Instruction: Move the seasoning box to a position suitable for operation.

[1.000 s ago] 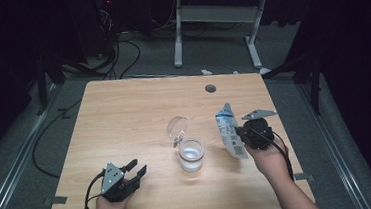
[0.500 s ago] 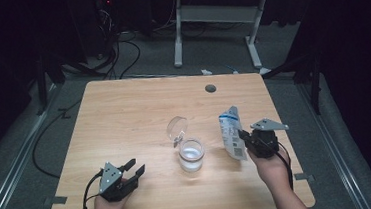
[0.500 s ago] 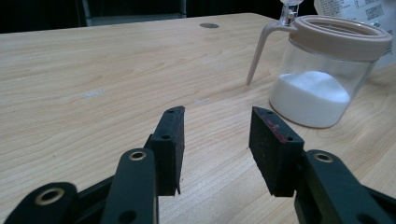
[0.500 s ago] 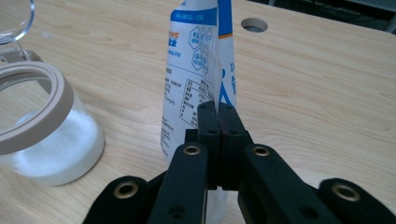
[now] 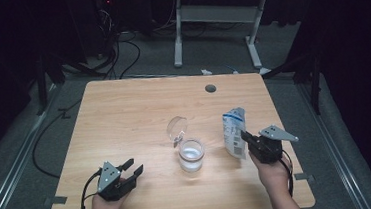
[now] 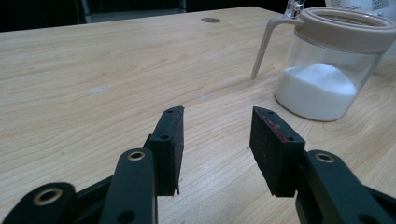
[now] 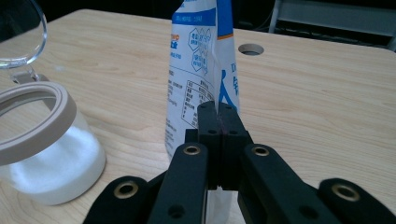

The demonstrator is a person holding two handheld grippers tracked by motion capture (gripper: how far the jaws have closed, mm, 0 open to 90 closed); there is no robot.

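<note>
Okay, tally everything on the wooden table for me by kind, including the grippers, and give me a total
Glass jar of white powder with its lid flipped open: 1
Blue and white pouch: 1
Hand-held grippers: 2, the left hand-held gripper and the right hand-held gripper, which pinches the pouch
Total: 4

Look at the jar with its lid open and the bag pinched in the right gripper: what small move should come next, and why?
Probably set the bag down upright on the table and let go. The right gripper is shut on the bag's edge beside the jar, which already holds white powder with its lid flipped open. The left gripper, open and empty, could then close the lid.
</note>
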